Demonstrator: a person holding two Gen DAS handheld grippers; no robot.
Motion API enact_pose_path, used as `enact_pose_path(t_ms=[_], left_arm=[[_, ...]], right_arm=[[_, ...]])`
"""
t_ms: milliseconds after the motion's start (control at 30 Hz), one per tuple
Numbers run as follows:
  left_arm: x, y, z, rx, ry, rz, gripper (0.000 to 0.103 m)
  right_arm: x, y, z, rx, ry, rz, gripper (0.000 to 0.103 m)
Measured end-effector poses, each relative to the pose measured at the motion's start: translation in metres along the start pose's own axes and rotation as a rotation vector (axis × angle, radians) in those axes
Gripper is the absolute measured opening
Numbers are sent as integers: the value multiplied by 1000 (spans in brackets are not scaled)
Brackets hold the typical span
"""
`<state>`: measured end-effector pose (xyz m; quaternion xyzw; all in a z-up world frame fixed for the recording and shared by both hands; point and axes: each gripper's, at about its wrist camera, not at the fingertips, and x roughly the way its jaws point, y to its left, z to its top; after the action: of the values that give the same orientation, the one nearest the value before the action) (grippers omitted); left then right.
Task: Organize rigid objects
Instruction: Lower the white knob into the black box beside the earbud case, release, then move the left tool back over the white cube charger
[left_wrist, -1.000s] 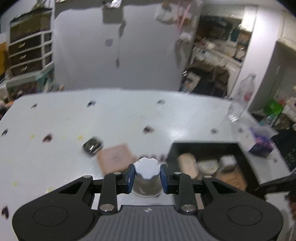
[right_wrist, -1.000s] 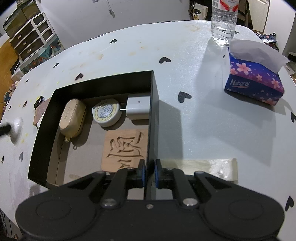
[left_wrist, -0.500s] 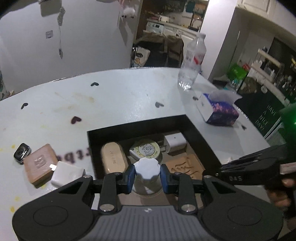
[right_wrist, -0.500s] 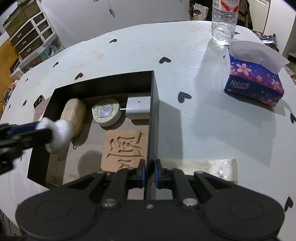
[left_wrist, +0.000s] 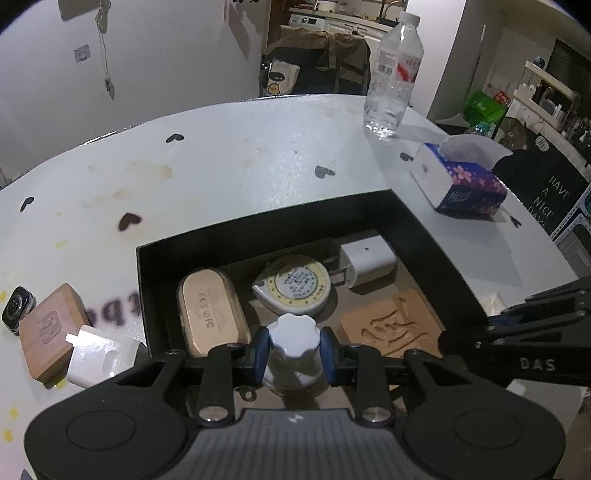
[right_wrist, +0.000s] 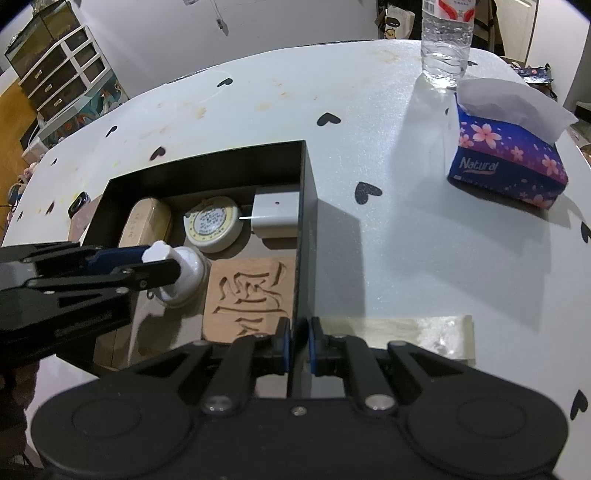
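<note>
My left gripper (left_wrist: 294, 352) is shut on a small jar with a white lid (left_wrist: 294, 338) and holds it low inside the black box (left_wrist: 258, 229), between a beige case (left_wrist: 210, 314) and a carved wooden block (left_wrist: 391, 328). In the right wrist view the jar (right_wrist: 181, 273) hangs near the box floor. A round tape measure (right_wrist: 214, 223) and a white charger (right_wrist: 275, 216) lie at the box's back. My right gripper (right_wrist: 299, 349) is shut on the box's right wall (right_wrist: 306, 236).
Left of the box lie a wooden block (left_wrist: 46, 332), a white adapter (left_wrist: 98, 360) and a smartwatch (left_wrist: 16, 306). A tissue box (right_wrist: 506, 162) and a water bottle (right_wrist: 445, 40) stand at the right. A plastic packet (right_wrist: 413, 332) lies beside my right gripper.
My left gripper has carried the jar from the table left of the box to over the box and down inside it. My right gripper has stayed on the box wall.
</note>
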<state>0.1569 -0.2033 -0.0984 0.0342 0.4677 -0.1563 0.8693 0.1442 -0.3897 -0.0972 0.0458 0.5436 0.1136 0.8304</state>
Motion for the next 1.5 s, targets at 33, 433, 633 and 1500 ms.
enact_pose_path(t_ms=[33, 433, 633, 1500], left_arm=[[2, 0, 0, -1, 2, 0, 31], [1, 4, -5, -40, 12, -42, 42], [-20, 1, -8, -49, -21, -42, 57], [-101, 53, -34, -220, -221, 118, 103]], right_arm=[[0, 0, 0, 1, 0, 0, 10], [0, 0, 0, 1, 0, 0, 10], [0, 0, 0, 0, 0, 0, 11], [-1, 2, 0, -11, 0, 1, 11]])
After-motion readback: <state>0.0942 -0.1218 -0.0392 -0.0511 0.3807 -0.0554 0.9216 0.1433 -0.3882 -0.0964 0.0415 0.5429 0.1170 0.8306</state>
